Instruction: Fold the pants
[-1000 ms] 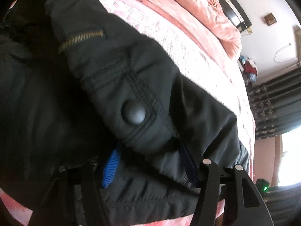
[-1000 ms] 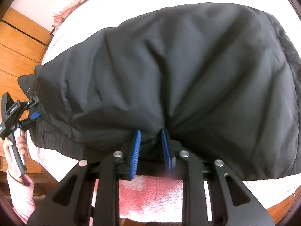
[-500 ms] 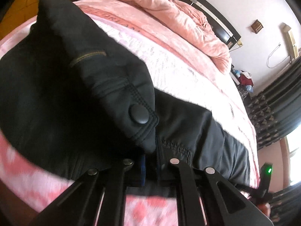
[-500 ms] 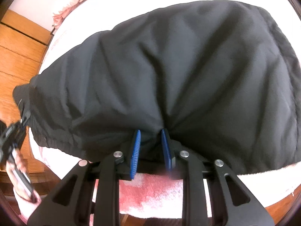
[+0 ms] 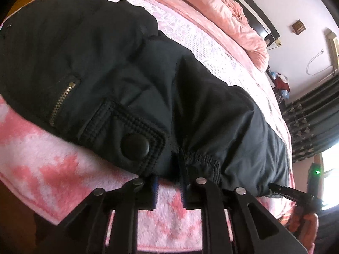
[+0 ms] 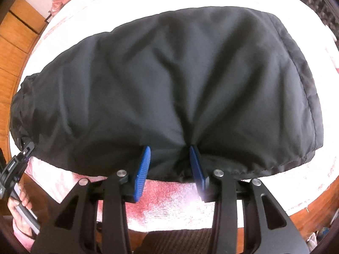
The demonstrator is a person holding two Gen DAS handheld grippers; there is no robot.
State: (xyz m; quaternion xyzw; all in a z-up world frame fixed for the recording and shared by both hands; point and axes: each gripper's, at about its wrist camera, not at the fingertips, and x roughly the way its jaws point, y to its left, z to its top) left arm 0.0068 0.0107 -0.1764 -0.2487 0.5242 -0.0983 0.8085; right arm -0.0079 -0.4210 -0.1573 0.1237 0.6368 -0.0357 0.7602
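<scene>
Black padded pants (image 5: 148,80) lie folded on the pink bed, with a brass zipper (image 5: 61,101) and a snap pocket flap (image 5: 134,146) near the front edge. My left gripper (image 5: 169,182) is shut on the pants' elastic edge at the bed's front. In the right wrist view the pants (image 6: 169,80) spread as a wide dark mass. My right gripper (image 6: 171,163) has its blue pads (image 6: 144,165) parted, with the pants' hem lying loosely between them. The left gripper also shows in the right wrist view (image 6: 19,167) at the pants' left end.
A pink patterned blanket (image 5: 53,165) covers the bed's front edge. A crumpled pink duvet (image 5: 222,10) lies by the headboard. Dark curtains (image 5: 313,127) hang at the right. Wooden cabinets (image 6: 14,42) stand at the left in the right wrist view.
The left gripper has carried its end of the pants down onto the bed's front edge. The right gripper's pads have spread wider apart, loosening on the hem.
</scene>
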